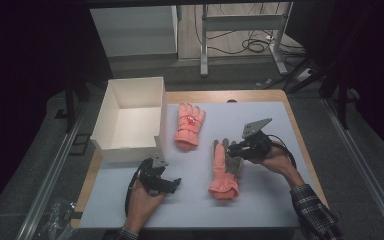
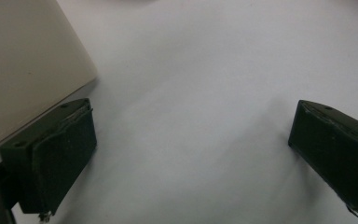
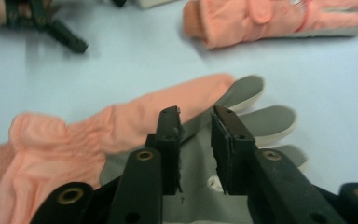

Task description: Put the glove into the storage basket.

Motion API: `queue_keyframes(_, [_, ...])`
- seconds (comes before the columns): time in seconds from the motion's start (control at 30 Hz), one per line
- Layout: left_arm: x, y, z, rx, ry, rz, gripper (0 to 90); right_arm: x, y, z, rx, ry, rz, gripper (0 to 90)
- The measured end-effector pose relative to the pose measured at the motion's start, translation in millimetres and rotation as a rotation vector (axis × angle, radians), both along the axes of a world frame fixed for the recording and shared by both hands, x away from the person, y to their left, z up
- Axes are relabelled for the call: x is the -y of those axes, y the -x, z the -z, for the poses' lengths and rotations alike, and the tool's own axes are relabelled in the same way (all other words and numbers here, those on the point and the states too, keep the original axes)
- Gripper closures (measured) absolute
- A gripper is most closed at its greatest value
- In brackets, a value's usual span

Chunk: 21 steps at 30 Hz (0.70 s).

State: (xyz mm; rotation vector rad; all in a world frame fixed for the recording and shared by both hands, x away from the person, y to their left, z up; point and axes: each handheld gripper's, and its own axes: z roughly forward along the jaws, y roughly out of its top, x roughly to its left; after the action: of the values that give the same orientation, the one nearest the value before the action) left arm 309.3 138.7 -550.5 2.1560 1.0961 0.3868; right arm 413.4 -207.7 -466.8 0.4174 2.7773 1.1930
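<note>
Box (image 1: pixel 130 120) sits at the mat's (image 1: pixel 260 200) left edge; left gripper (image 1: pixel 172 183) rests spread and empty just in front of it. Two gloves: one (image 1: pixel 190 125) beside the box, one (image 1: pixel 223 175) mid-mat under the right gripper (image 1: pixel 231 149), jaws slightly parted, gripping nothing. Bare mat lies along the front edge.

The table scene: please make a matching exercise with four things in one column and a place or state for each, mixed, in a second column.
Things:
1. white box
2. far glove
3. near glove
4. left gripper

Places or states:
A. grey palm up, under the right gripper
B. open, over bare mat
C. at the table's left, nothing inside
D. beside the box, pink side up

Pairs: 1-C, 2-D, 3-A, 4-B
</note>
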Motion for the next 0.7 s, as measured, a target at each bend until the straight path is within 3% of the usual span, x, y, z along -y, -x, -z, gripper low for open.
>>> queue_keyframes(0.17, [0.0,0.0,-0.1,0.000,-0.001,0.000,0.9,-1.9,-6.3,-5.3,0.004,-0.011,0.073,65.6])
queue_keyframes(0.2, [0.0,0.0,0.0,0.000,0.000,0.000,0.9,-4.4,-12.4,-7.2,0.011,-0.016,0.131,60.9])
queue_keyframes(0.23, [0.0,0.0,0.0,-0.001,0.000,0.000,0.9,-4.4,-12.4,-7.2,0.011,-0.016,0.131,60.9])
queue_keyframes(0.27, [0.0,0.0,0.0,0.000,0.001,0.000,0.9,-7.4,-18.1,-8.9,0.008,-0.030,0.178,58.3])
queue_keyframes(0.37, [-0.1,0.0,0.0,0.000,0.000,0.000,0.9,-16.2,-26.0,-11.1,0.005,-0.037,0.223,54.2])
queue_keyframes(0.7, [-0.2,0.0,0.1,0.001,0.001,0.001,0.9,-61.5,-46.6,-14.3,0.023,-0.050,0.278,52.0])
